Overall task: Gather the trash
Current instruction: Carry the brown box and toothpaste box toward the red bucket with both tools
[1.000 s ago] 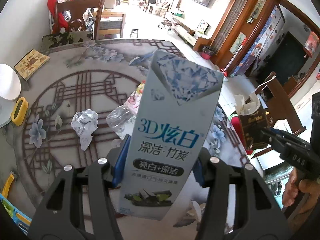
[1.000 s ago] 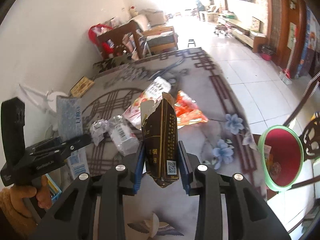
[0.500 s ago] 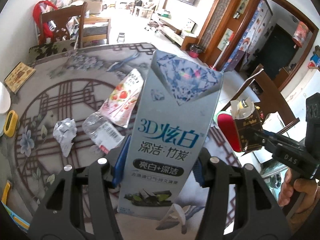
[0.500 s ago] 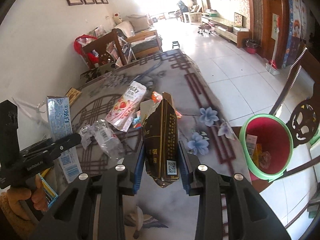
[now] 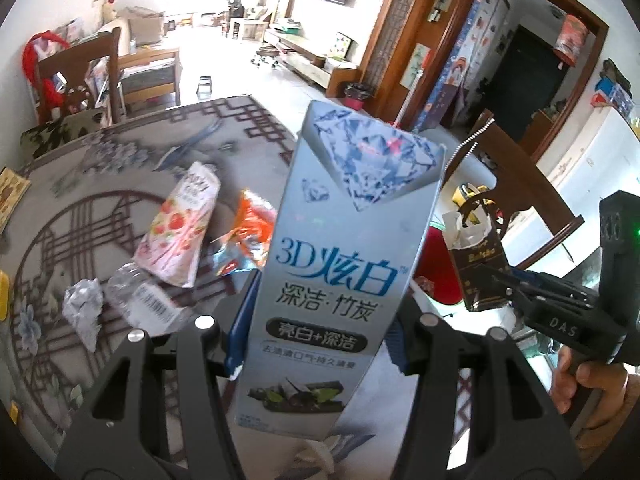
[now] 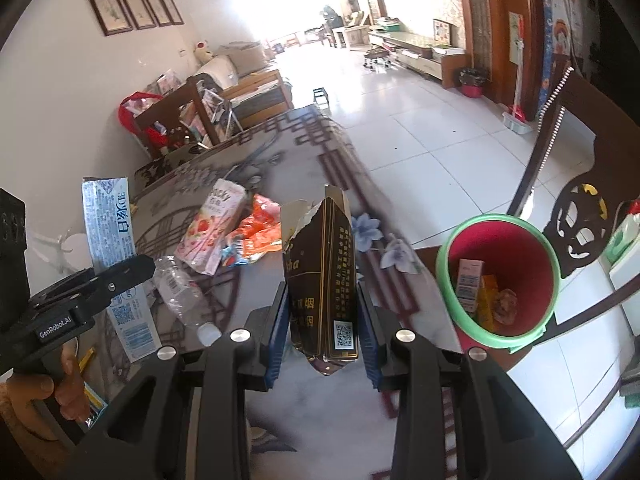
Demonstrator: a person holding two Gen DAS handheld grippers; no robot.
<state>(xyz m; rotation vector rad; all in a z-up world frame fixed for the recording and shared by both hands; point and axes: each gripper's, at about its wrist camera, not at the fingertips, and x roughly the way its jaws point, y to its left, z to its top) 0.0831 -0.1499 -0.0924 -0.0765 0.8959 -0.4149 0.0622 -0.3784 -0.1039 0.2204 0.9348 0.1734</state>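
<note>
Left hand-held gripper: clamped on tall silver-blue toothpaste box, box held upright above worktop. Right hand-held gripper: clamped on torn dark-brown carton, torn end up. Red bin with green rim seen right of worktop edge, past right gripper; small cartons lying inside. Left on worktop, far of grippers: pink strawberry snack box, orange wrapper, crushed clear bottle, crumpled foil wad.
</note>
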